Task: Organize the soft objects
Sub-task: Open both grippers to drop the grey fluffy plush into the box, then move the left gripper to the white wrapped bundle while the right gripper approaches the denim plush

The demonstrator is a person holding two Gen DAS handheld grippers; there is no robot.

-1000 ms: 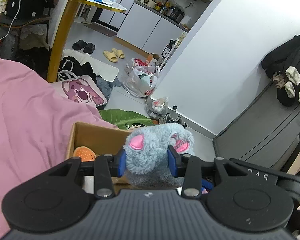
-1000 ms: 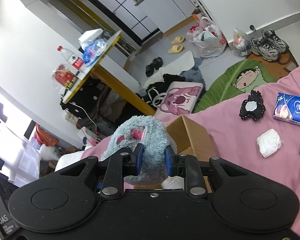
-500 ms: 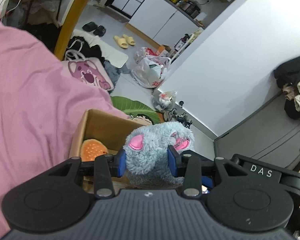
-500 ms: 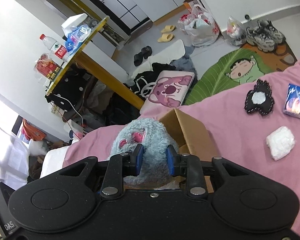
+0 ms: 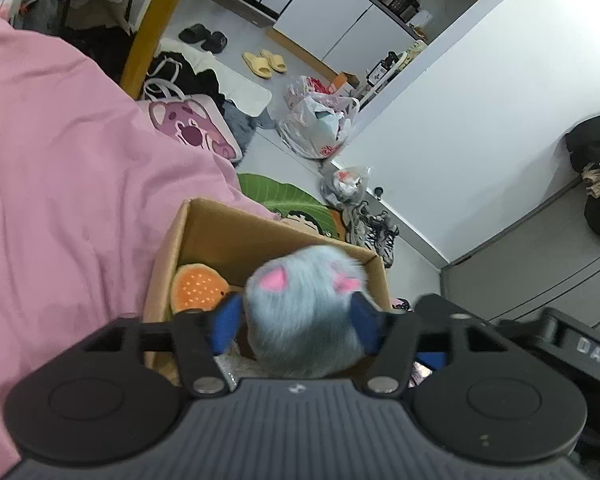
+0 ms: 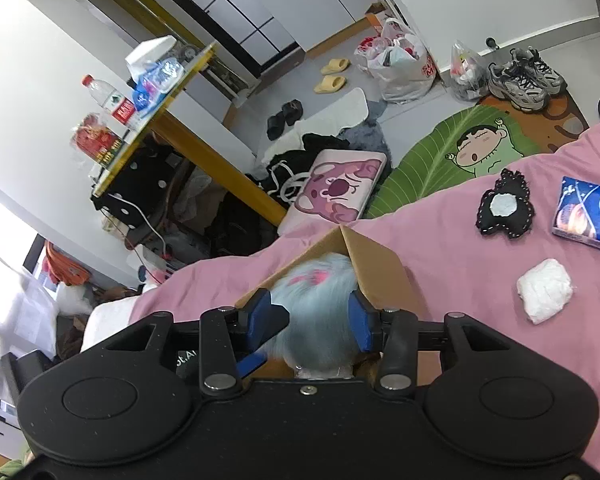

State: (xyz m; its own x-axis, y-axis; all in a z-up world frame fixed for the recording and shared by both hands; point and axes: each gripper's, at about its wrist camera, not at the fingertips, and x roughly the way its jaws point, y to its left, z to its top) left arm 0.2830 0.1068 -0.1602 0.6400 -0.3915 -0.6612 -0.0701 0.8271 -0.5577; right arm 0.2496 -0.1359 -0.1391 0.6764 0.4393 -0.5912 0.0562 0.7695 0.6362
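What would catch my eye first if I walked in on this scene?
Probably the fluffy grey plush toy with pink ears, sitting between blue fingers just above an open cardboard box on the pink blanket. An orange plush already lies inside the box. To the right, a black pouch and a white bundle lie on the blanket.

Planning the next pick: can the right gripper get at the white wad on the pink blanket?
Probably yes, once freed. The white wad lies uncovered on the pink blanket, apart from its neighbours, but the grey plush sits between the right gripper fingers.
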